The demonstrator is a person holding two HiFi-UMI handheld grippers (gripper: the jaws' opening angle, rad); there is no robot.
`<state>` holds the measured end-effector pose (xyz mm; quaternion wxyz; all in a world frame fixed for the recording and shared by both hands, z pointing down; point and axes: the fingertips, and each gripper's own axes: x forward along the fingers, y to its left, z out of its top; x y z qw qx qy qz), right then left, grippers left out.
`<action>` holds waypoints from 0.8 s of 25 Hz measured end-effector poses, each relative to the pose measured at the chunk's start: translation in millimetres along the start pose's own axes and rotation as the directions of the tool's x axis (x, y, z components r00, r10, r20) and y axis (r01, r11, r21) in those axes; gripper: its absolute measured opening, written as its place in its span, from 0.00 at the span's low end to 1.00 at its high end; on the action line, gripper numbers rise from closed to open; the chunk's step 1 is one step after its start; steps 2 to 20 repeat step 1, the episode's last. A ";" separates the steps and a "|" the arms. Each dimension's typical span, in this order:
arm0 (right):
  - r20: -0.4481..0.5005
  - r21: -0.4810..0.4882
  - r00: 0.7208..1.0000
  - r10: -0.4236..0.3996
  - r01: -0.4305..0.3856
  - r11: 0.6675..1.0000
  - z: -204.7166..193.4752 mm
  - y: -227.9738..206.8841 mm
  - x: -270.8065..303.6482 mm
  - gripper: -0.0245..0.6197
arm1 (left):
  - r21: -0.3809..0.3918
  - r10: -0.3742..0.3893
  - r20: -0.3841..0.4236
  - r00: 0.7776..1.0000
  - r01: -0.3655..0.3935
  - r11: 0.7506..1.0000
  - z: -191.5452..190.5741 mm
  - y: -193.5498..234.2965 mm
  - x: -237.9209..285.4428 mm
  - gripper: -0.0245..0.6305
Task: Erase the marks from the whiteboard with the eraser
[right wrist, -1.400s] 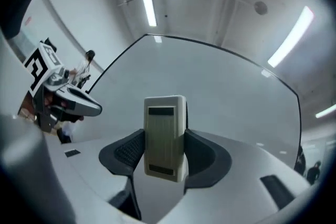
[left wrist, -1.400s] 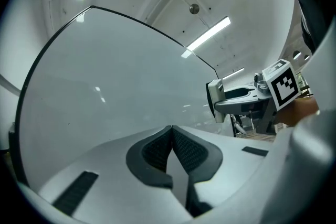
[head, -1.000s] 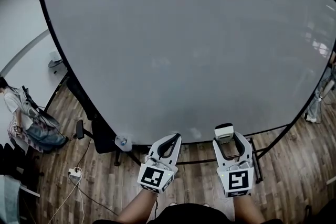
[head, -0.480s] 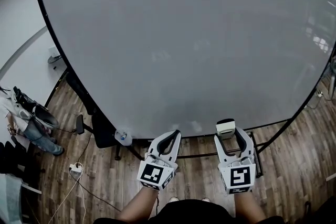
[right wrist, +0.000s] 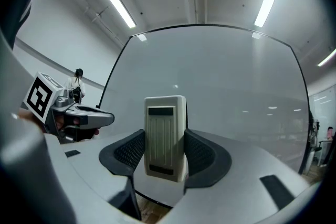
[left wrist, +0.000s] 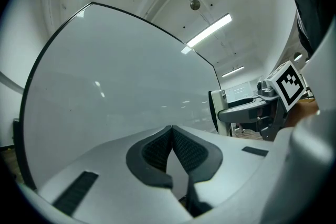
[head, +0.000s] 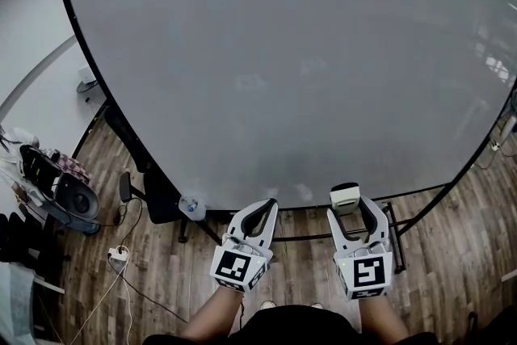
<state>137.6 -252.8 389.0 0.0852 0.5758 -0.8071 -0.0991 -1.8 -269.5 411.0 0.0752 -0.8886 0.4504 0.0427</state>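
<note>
A large black-framed whiteboard [head: 291,52] fills the head view; its surface looks plain grey with only faint smudges near the bottom middle. My right gripper [head: 347,202] is shut on a cream ribbed eraser [right wrist: 165,136], held upright just below the board's bottom edge, with the eraser [head: 345,196] sticking out past the fingertips. My left gripper [head: 264,210] hangs beside it to the left, shut with nothing between its pads [left wrist: 157,152]. The board [right wrist: 220,97] stands close ahead in both gripper views.
The board stands on a black frame [head: 170,210] over wooden floor [head: 452,254]. A small bottle [head: 191,207] sits at the board's lower left. A cable and power strip [head: 119,257] lie on the floor at left, near a dark bag [head: 69,194].
Both grippers stay almost still below the board. The person at the left edge has gone out of view, and the view has shifted slightly.
</note>
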 end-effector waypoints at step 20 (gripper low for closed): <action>0.000 0.000 1.000 0.001 -0.001 1.000 0.1 0.9 1.8 0.43 | -0.001 0.001 -0.001 1.000 -0.001 1.000 -0.7 1.7 -0.2 0.07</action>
